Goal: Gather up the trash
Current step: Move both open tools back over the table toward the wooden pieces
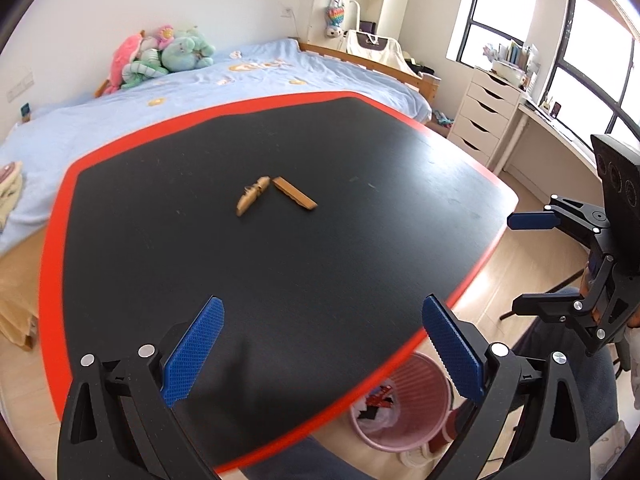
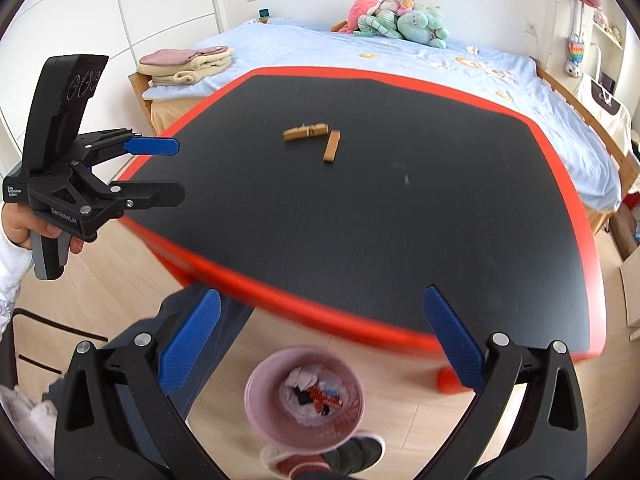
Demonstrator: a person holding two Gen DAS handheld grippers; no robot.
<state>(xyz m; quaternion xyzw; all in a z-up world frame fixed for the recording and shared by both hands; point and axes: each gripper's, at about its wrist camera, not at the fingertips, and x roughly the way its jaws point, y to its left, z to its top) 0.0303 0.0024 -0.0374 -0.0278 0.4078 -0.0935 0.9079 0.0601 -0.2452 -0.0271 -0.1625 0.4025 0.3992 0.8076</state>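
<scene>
Two bits of wooden trash lie mid-table on the black table (image 1: pixel 320 264) (image 2: pixel 360 232) with its red rim: a broken clothespin piece (image 1: pixel 252 197) (image 2: pixel 306 132) and a flat wooden stick (image 1: pixel 295 199) (image 2: pixel 332 146). My left gripper (image 1: pixel 322 344) (image 2: pixel 178 170) is open and empty over the near table edge. My right gripper (image 2: pixel 320 340) (image 1: pixel 524 262) is open and empty, off the table edge above a pink waste bin (image 2: pixel 253 392) (image 1: pixel 426 380) on the floor. The bin holds crumpled wrappers.
A bed with a blue sheet (image 1: pixel 200 92) (image 2: pixel 460 64) stands behind the table, with plush toys (image 1: pixel 160 56) and folded towels (image 2: pixel 188 64) on it. White drawers (image 1: pixel 484 116) and a desk stand by the window. A person's leg (image 2: pixel 200 352) and shoe (image 2: pixel 352 456) are near the bin.
</scene>
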